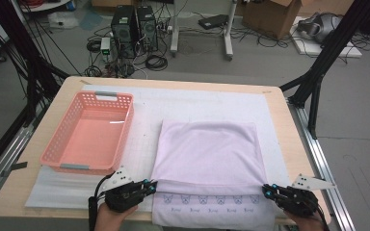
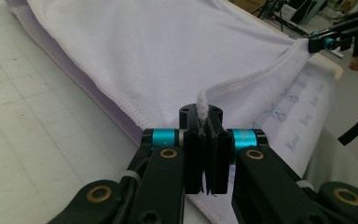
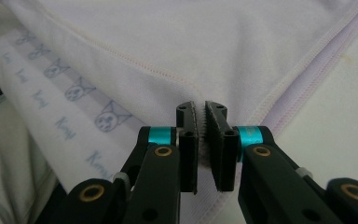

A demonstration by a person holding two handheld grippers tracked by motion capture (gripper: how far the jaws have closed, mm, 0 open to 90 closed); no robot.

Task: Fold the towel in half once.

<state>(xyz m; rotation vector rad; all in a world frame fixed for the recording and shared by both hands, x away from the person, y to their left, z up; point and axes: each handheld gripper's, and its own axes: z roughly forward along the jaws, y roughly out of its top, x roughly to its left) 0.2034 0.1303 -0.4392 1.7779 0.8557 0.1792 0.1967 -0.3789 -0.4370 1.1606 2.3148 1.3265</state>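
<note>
A pale lilac towel (image 1: 207, 149) lies folded on the white mat, its near strip printed with a row of small cat faces (image 1: 207, 198). My left gripper (image 1: 150, 185) is shut on the towel's folded near-left corner; in the left gripper view the towel edge (image 2: 202, 103) sticks up between its pressed jaws. At the near-right corner my right gripper (image 1: 266, 190) is shut on the towel too, and cloth (image 3: 204, 140) shows between its toothed pads. The folded edge (image 2: 256, 77) runs taut between the two grippers. The right gripper (image 2: 324, 43) also appears far off in the left gripper view.
An empty pink plastic basket (image 1: 58, 153) stands on the table's left side, close to my left gripper. The white gridded mat (image 1: 192, 103) covers most of the wooden table (image 1: 279, 120). Beyond the table are computer towers, cables and boxes on the floor.
</note>
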